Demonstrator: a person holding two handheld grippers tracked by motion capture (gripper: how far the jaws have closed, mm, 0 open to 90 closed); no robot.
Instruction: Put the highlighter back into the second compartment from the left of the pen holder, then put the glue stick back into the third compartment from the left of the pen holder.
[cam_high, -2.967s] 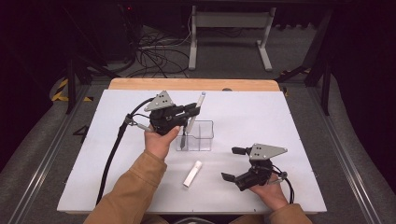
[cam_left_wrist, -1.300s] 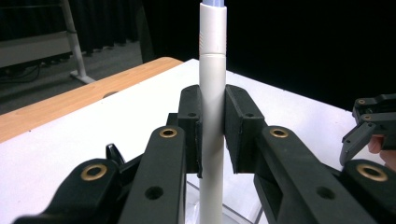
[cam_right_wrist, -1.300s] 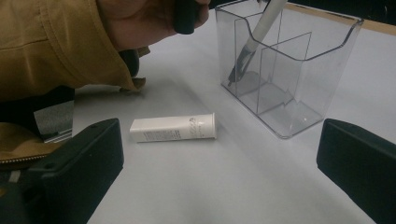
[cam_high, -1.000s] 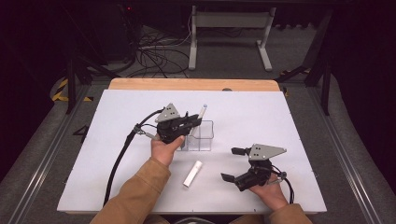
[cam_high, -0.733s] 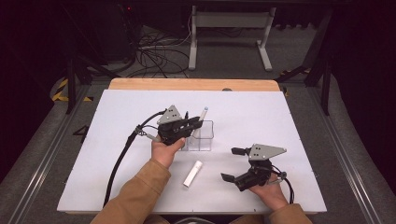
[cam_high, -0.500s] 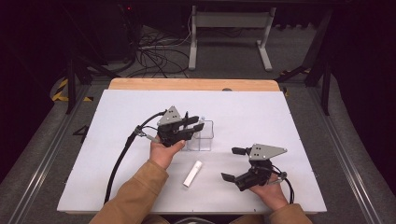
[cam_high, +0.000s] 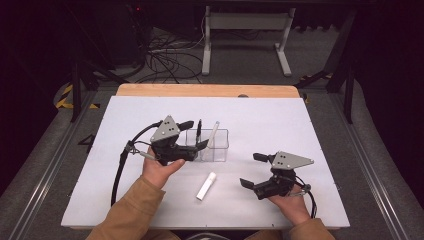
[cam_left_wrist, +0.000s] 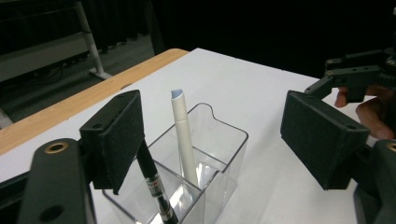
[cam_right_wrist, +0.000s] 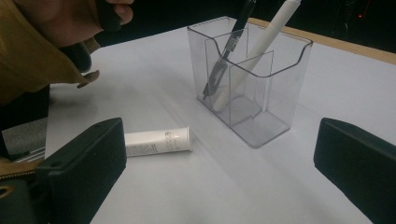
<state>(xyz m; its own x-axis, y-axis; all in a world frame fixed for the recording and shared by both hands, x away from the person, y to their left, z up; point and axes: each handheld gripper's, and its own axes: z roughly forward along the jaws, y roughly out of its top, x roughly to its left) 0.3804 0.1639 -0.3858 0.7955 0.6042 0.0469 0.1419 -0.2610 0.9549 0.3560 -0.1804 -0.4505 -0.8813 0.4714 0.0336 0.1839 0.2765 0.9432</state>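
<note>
1. High view: the left gripper (cam_high: 192, 136) hangs beside the clear holder (cam_high: 211, 146), its jaws just spreading apart with nothing between them. The black pen (cam_high: 198, 131) stands inside. The right gripper (cam_high: 254, 170) rests wide, empty.
2. Left gripper view: pads apart; black pen (cam_left_wrist: 154, 184) and white pen (cam_left_wrist: 183, 140) lean in the holder (cam_left_wrist: 224, 154).
3. Right gripper view: a white tube (cam_right_wrist: 156, 141) lies beside the holder (cam_right_wrist: 275, 93).

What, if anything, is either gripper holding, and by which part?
Nothing. The left gripper has just been opening beside the black pen in the clear holder; the right gripper is open too.
</note>
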